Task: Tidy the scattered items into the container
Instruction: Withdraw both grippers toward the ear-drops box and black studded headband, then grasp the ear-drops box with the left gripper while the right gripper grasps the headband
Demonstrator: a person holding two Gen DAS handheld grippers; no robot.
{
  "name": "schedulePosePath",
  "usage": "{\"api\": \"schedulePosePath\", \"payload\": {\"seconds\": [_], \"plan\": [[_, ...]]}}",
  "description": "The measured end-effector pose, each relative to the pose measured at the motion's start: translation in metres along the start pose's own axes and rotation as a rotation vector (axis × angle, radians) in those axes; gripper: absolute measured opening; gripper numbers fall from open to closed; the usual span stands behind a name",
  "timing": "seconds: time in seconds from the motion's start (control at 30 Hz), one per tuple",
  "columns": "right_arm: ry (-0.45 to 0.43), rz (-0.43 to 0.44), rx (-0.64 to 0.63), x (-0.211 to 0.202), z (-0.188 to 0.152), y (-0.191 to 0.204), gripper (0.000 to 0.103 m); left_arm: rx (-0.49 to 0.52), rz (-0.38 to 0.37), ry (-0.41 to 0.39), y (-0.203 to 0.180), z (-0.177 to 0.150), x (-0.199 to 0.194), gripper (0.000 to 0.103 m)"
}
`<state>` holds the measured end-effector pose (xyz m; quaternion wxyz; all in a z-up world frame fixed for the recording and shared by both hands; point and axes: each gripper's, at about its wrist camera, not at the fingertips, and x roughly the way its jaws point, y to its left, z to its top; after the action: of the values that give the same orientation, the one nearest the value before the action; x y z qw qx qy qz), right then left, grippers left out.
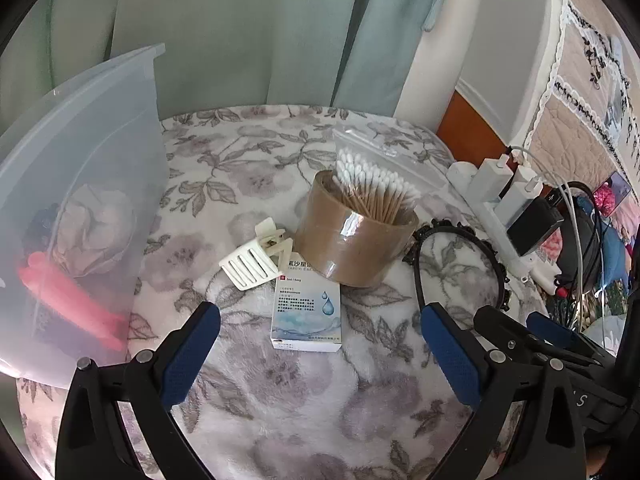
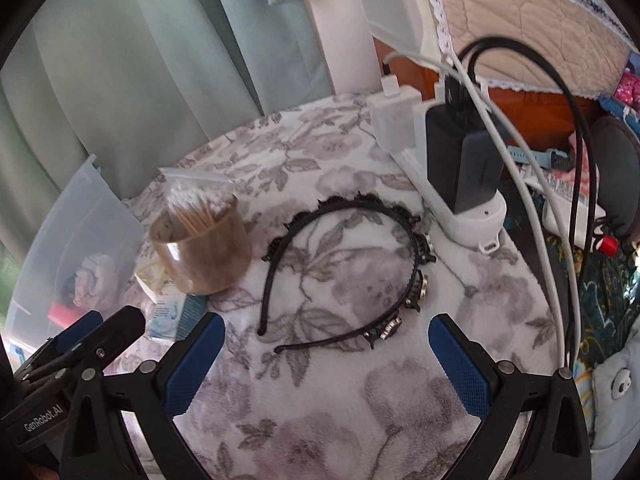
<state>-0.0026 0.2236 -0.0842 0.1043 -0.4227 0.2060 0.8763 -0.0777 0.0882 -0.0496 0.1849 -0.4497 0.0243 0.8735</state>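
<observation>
A clear plastic container (image 1: 80,168) stands at the left with a crumpled paper and a pink item inside; it also shows in the right wrist view (image 2: 80,224). On the floral blanket lie a white eye-drop box (image 1: 306,312), a white slotted clip (image 1: 250,262), a brown tape roll (image 1: 352,236) holding a bag of cotton swabs (image 1: 372,188), and a black headband (image 2: 352,272). My left gripper (image 1: 320,356) is open just short of the box. My right gripper (image 2: 326,364) is open just short of the headband's ends.
A white power strip (image 2: 452,200) with chargers and cables runs along the blanket's right edge. Cluttered items lie beyond it at the right. Green curtains hang behind. The right gripper's body (image 1: 540,344) shows in the left wrist view.
</observation>
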Motion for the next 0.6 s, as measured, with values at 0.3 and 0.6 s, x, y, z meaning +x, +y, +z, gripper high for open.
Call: {"api": "schedulePosePath", "payload": {"seconds": [0.3, 0.6], "plan": [[0.02, -0.048, 0.05, 0.016, -0.004, -0.011, 0.103, 0.0, 0.078, 0.014, 0.008, 0.001, 0.021, 0.1], [0.019, -0.147, 0.062, 0.034, 0.007, -0.013, 0.096, -0.052, 0.105, 0.064, 0.018, 0.002, 0.045, 0.1]]}}
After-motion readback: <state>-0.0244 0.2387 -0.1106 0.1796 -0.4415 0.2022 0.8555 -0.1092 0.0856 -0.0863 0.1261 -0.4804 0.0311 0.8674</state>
